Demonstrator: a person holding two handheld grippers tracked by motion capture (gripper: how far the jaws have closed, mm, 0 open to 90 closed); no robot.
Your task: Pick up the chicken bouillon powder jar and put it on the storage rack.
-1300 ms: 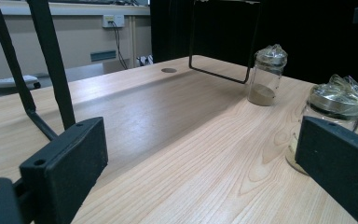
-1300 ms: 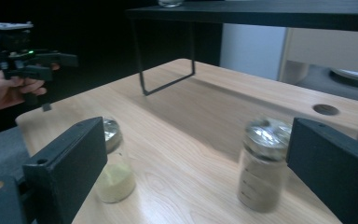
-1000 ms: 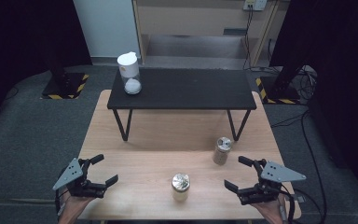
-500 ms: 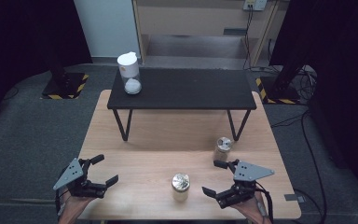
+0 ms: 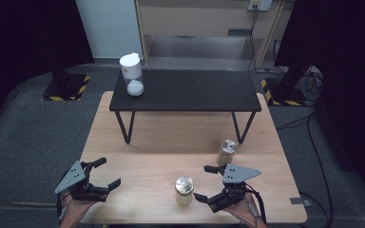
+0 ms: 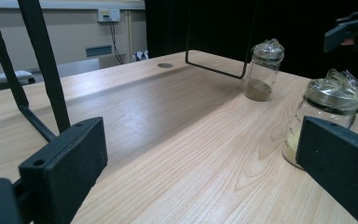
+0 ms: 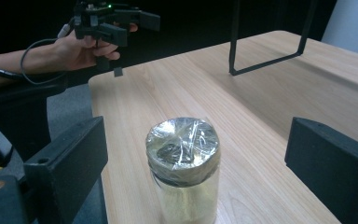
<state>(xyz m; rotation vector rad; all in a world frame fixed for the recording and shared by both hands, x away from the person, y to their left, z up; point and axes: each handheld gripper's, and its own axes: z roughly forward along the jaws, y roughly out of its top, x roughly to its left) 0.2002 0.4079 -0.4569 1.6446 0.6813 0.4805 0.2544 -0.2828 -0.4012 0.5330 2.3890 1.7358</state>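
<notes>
Two glass jars with plastic-wrapped lids stand on the wooden table (image 5: 138, 142). The near jar (image 5: 184, 189) (image 7: 182, 163) holds pale contents and stands just left of my right gripper (image 5: 203, 182), which is open and turned toward it. In the right gripper view the jar stands centred ahead of the wide-apart jaws, apart from both. The far jar (image 5: 227, 151) (image 6: 263, 70) has brown powder at its bottom. My left gripper (image 5: 108, 172) (image 7: 107, 21) is open near the front left corner, with nothing between its jaws.
A low black table (image 5: 185, 90) on thin metal legs stands across the back of the wooden table. On its left end is a clear container with a white lid (image 5: 132, 73). Dark floor lies on both sides.
My right gripper has moved left along the front edge, from the right corner up to the near jar. The left gripper has stayed put.
</notes>
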